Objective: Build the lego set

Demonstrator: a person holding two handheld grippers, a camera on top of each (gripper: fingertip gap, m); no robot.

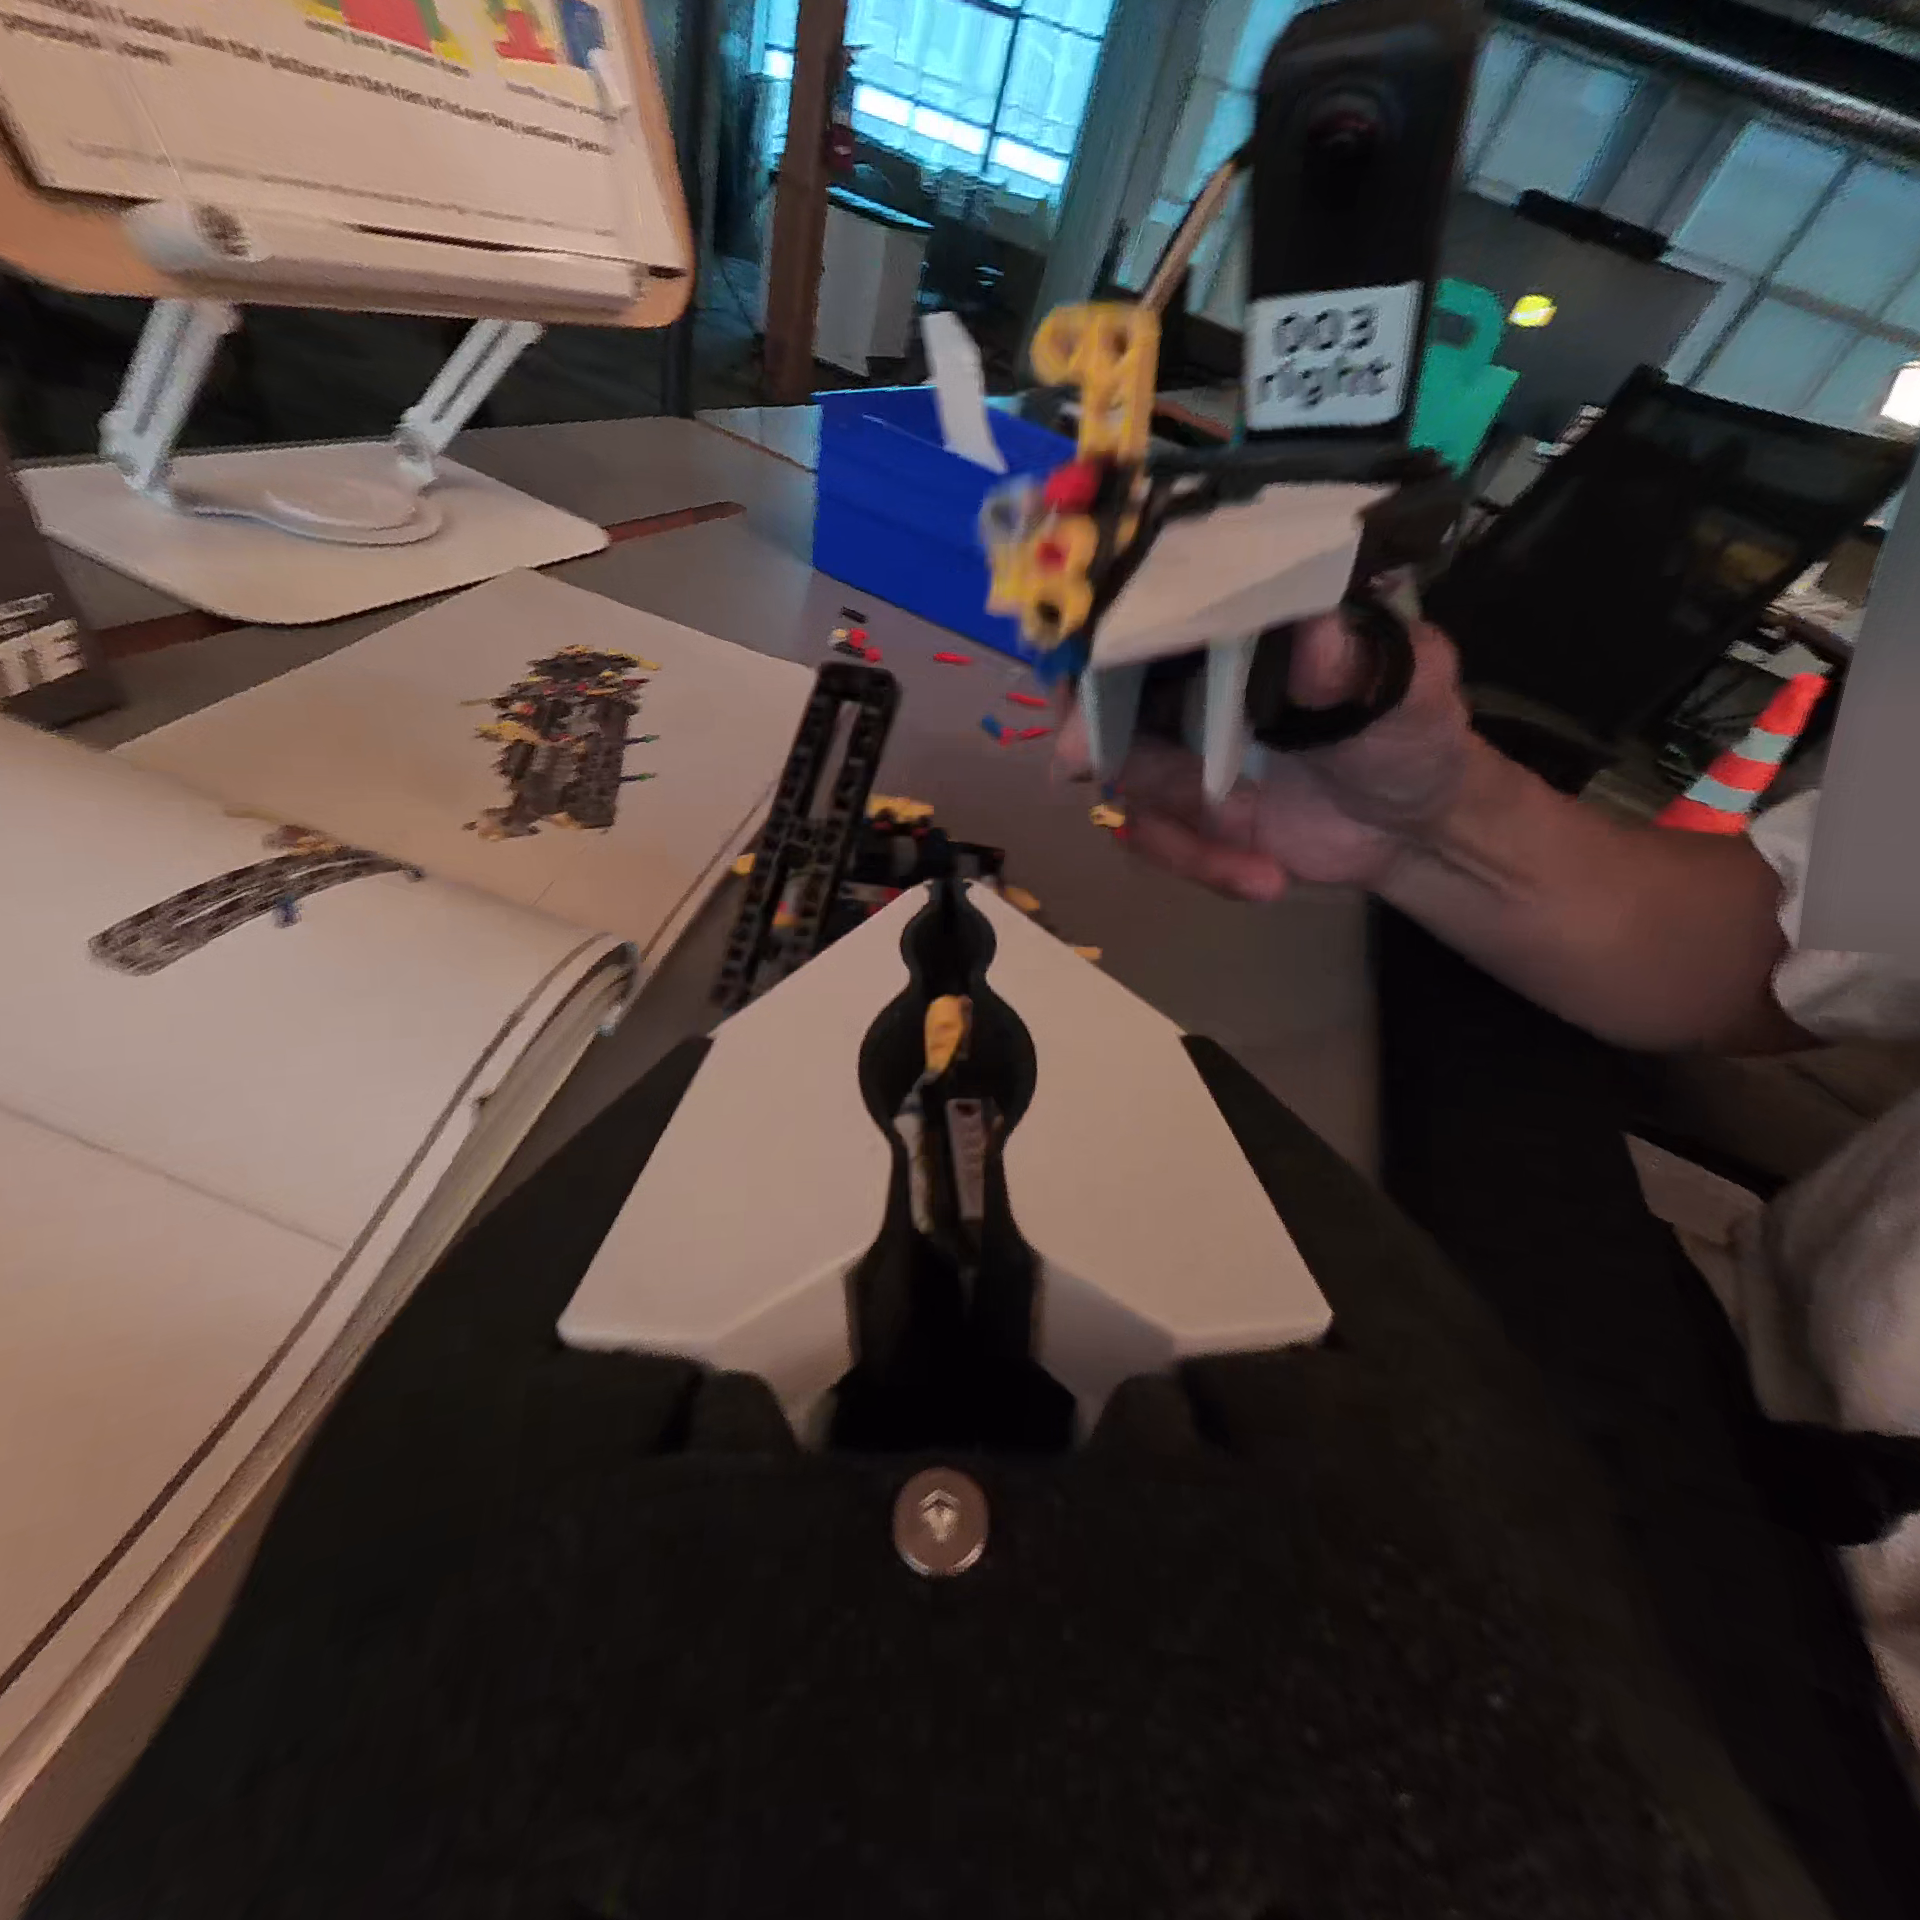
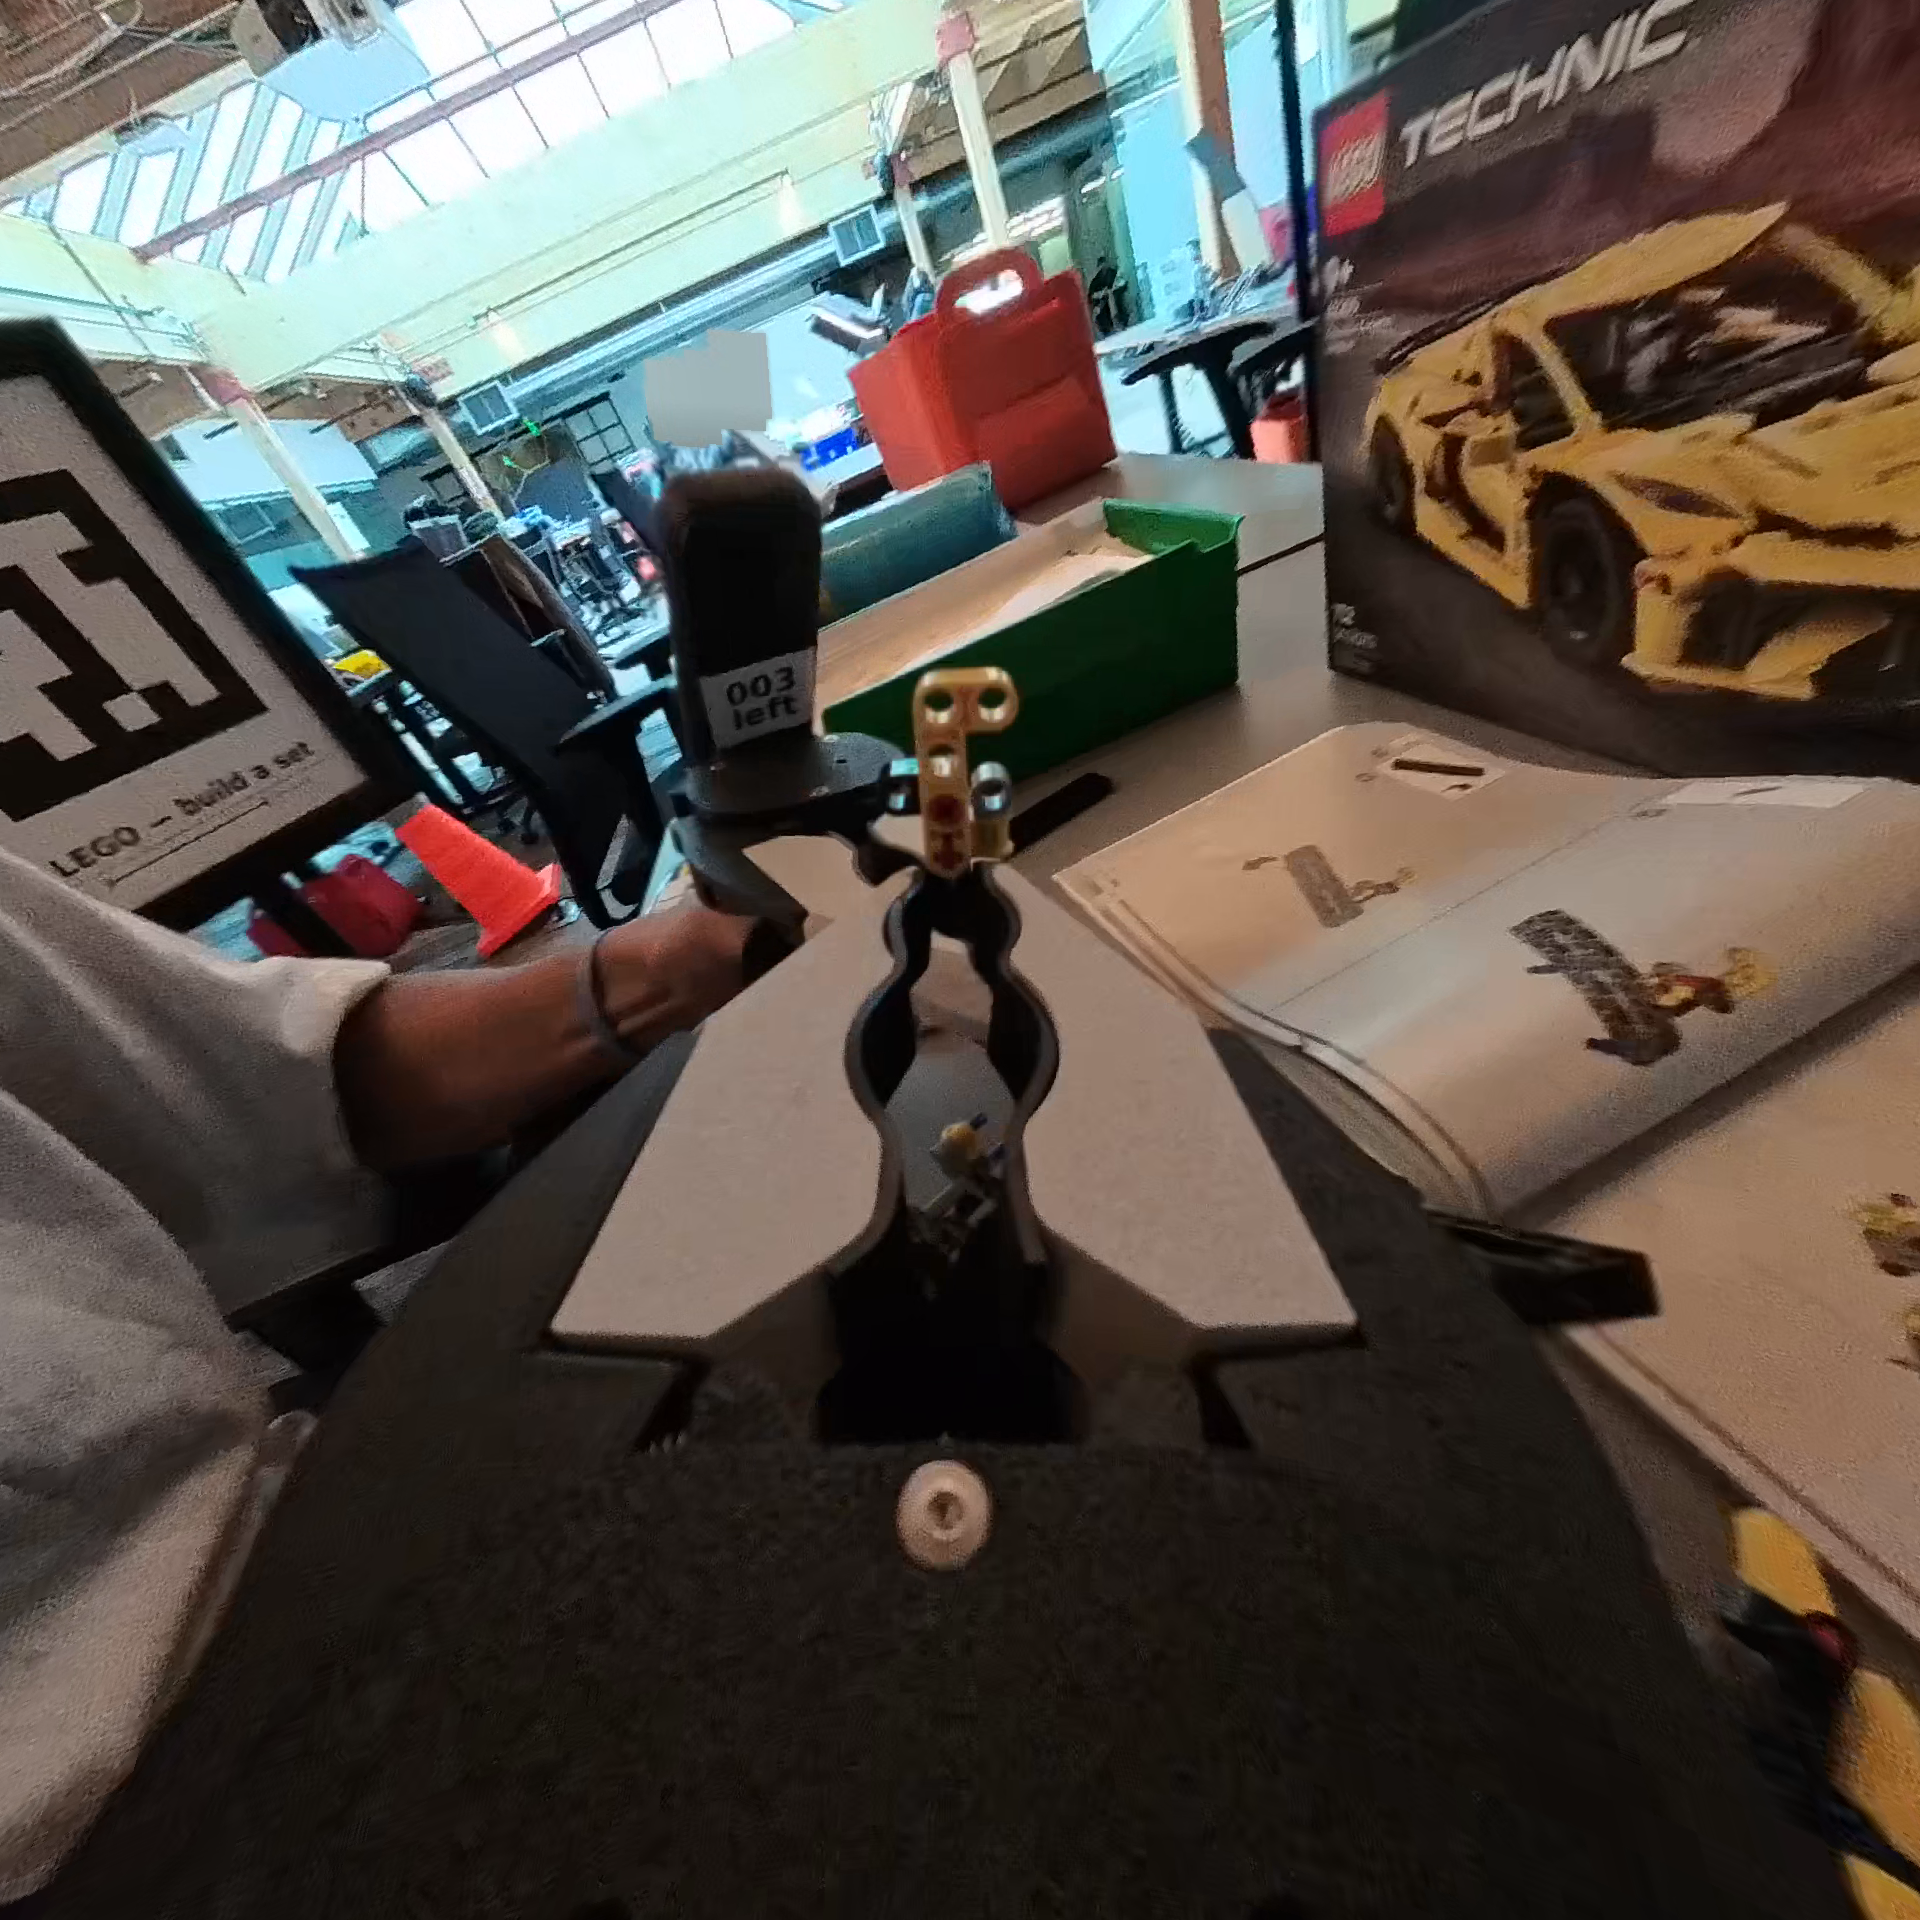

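Note:
My right gripper (image 2: pixel 951 878) is shut on the lower end of a yellow L-shaped beam assembly (image 2: pixel 958 769) with red and grey pins, and holds it upright in the air. The left wrist view shows the same gripper (image 1: pixel 1091 613) raised at upper right with the assembly (image 1: pixel 1086 468). My left gripper (image 1: pixel 940 896) is shut, low over the table, just in front of a black beam frame (image 1: pixel 821 821). A small yellow bit (image 1: pixel 948 1029) shows through the hollow behind its tips. In the right wrist view the left gripper's fingers are hidden.
An open instruction booklet (image 1: pixel 364 935) lies on the left, also in the right wrist view (image 2: pixel 1507 935). Loose red and blue pins (image 1: pixel 997 717) lie on the table before a blue bin (image 1: pixel 904 520). A green bin (image 2: pixel 1091 634), the set's box (image 2: pixel 1621 416) and a stand (image 1: pixel 312 520) are nearby.

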